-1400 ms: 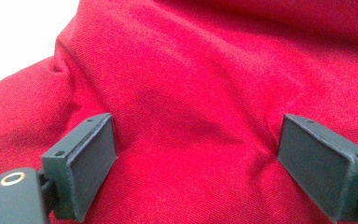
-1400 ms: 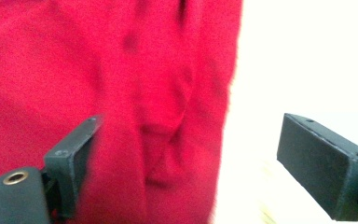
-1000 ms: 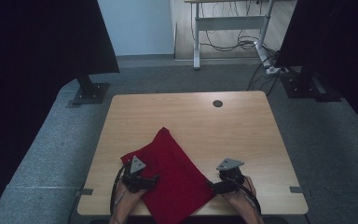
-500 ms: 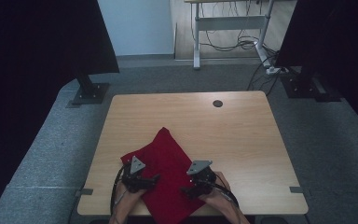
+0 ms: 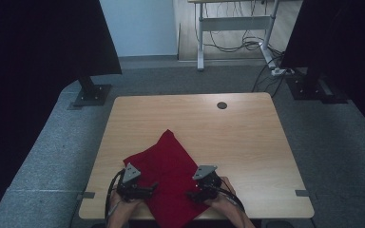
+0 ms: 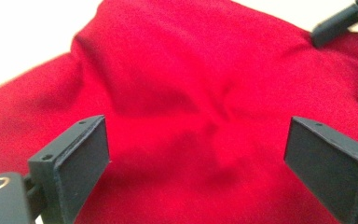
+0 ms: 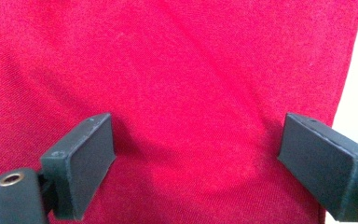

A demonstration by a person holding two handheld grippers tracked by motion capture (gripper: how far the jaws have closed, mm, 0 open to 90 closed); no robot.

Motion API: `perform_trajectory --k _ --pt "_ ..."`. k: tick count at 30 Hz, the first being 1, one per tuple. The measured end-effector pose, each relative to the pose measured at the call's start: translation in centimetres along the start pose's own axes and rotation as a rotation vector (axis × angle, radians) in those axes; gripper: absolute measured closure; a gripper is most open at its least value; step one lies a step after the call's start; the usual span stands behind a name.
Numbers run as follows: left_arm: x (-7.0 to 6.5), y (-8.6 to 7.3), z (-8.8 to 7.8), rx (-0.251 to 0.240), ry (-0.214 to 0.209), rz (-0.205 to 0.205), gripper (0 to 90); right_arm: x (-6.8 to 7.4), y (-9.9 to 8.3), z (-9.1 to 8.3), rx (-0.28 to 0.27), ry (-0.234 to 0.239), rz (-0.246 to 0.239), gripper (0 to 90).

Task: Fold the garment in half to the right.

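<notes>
Soft red woven cloth (image 5: 168,178) lies crumpled near the front edge of the light wooden table (image 5: 237,137), one corner pointing away toward the table's middle, the near part draping toward or over the front edge; hard to tell which from the high view.

Left gripper (image 5: 149,189) sits at the cloth's left side, right gripper (image 5: 190,194) at its right, both low over the fabric and aimed inward toward each other. The left jaws have just been opening; both pairs now stand wide apart with nothing pinched. In the left gripper view the cloth (image 6: 191,107) shows under and between the spread jaws, with soft folds and a shallow dip. In the right gripper view the weave (image 7: 191,93) lies flat and smooth, its straight edge running down the picture's right side next to bare table.

Handling, as judged: light, limp, no stiffness, will sag and bunch when lifted. Not fragile; matte weave should not slip between pads. Best purchase looks like an edge or corner, or a raised fold, rather than flat middle.
</notes>
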State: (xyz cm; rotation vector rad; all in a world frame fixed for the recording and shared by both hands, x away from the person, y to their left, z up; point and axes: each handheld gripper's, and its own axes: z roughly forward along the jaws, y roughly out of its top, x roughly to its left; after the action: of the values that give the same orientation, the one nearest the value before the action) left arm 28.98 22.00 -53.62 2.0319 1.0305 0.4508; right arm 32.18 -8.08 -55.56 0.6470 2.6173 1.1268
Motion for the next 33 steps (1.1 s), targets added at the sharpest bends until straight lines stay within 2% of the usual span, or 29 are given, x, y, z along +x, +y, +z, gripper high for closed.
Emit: perform_trajectory --k 1,2,3,7,8,9,11,13,14,15,17,18,20,21,24,25,26,27,28,29,30,31,32,33 --pt "-0.1 -0.3 0.3 0.032 0.008 -0.002 6.8 0.0 -0.1 0.0 -0.006 -0.002 0.002 10.1" --pt "-0.1 -0.3 0.3 0.032 0.008 -0.002 6.8 0.0 -0.1 0.0 -0.006 -0.002 0.002 10.1" --pt "0.1 -0.7 1.0 0.077 0.018 -0.011 6.8 0.0 -0.1 0.0 -0.008 -0.002 0.003 10.0" --pt "0.4 -0.6 1.5 0.079 0.017 -0.02 9.2 0.2 -0.2 -0.2 -0.008 -0.004 0.018 9.9" --pt "0.6 0.2 2.4 0.093 0.03 0.025 9.2 0.2 -0.2 -0.2 -0.008 -0.004 0.018 9.7" --pt "0.7 0.4 2.7 0.091 0.029 0.032 10.4 0.3 -0.5 -0.6 -0.006 0.0 0.028 9.6" --pt "1.0 0.9 3.5 0.087 0.018 0.041 10.4 0.2 -0.8 -1.0 -0.004 0.003 0.034 9.6" --pt "1.0 0.9 3.5 0.087 0.018 0.041 10.4 0.2 -0.9 -1.1 -0.002 0.003 0.04 9.6" --pt "1.3 1.8 4.6 0.087 0.003 0.057 10.4 0.2 -0.9 -1.1 -0.002 0.003 0.04 9.7" --pt "1.5 2.1 5.0 0.086 -0.002 0.061 10.5 0.0 -1.3 -1.5 -0.003 -0.004 0.049 9.7" --pt "1.5 2.1 5.0 0.086 -0.002 0.061 10.5 -0.1 -1.4 -1.6 -0.006 -0.006 0.054 9.7" --pt "1.7 3.0 6.1 0.078 -0.017 0.069 10.5 -0.1 -1.4 -1.6 -0.006 -0.006 0.054 9.7" --pt "1.7 3.3 6.3 0.072 -0.02 0.062 10.8 -0.5 -1.7 -2.0 -0.012 -0.028 0.078 9.8" --pt "1.6 3.5 6.1 0.072 -0.012 0.046 10.9 -0.6 -1.7 -2.2 -0.026 -0.028 0.084 10.3" --pt "1.2 3.7 5.4 0.057 -0.003 0.033 10.5 -0.6 -1.7 -2.5 -0.039 -0.022 0.092 10.4" --pt "0.2 3.8 3.9 0.023 -0.019 0.041 10.5 -0.5 -1.8 -3.0 -0.055 -0.018 0.095 10.4" --pt "0.2 3.8 3.9 0.023 -0.019 0.041 9.7 -0.5 -1.8 -3.0 -0.055 -0.018 0.095 10.4" --pt "-0.8 3.7 2.4 0.009 -0.042 0.056 9.7 -0.3 -1.8 -3.7 -0.067 -0.021 0.089 10.0" --pt "-1.4 3.4 1.7 0.0 -0.05 0.06 9.2 -0.1 -2.0 -4.2 -0.064 -0.019 0.08 9.7" --pt "-1.4 3.4 1.7 0.0 -0.05 0.06 9.2 -0.1 -2.0 -4.2 -0.064 -0.019 0.08 9.7" --pt "-2.4 2.5 0.8 -0.007 -0.091 0.052 9.2 0.0 -2.2 -4.3 -0.06 -0.021 0.076 9.6" --pt "-2.9 1.8 0.8 0.006 -0.119 0.049 9.0 0.2 -2.7 -4.2 -0.048 -0.02 0.073 9.4" --pt "-2.9 1.8 0.8 0.006 -0.119 0.049 9.0 0.2 -2.7 -4.2 -0.048 -0.02 0.073 9.4" --pt "-3.7 0.5 1.2 0.06 -0.146 0.061 9.0 0.3 -2.9 -4.1 -0.039 -0.019 0.072 9.3"
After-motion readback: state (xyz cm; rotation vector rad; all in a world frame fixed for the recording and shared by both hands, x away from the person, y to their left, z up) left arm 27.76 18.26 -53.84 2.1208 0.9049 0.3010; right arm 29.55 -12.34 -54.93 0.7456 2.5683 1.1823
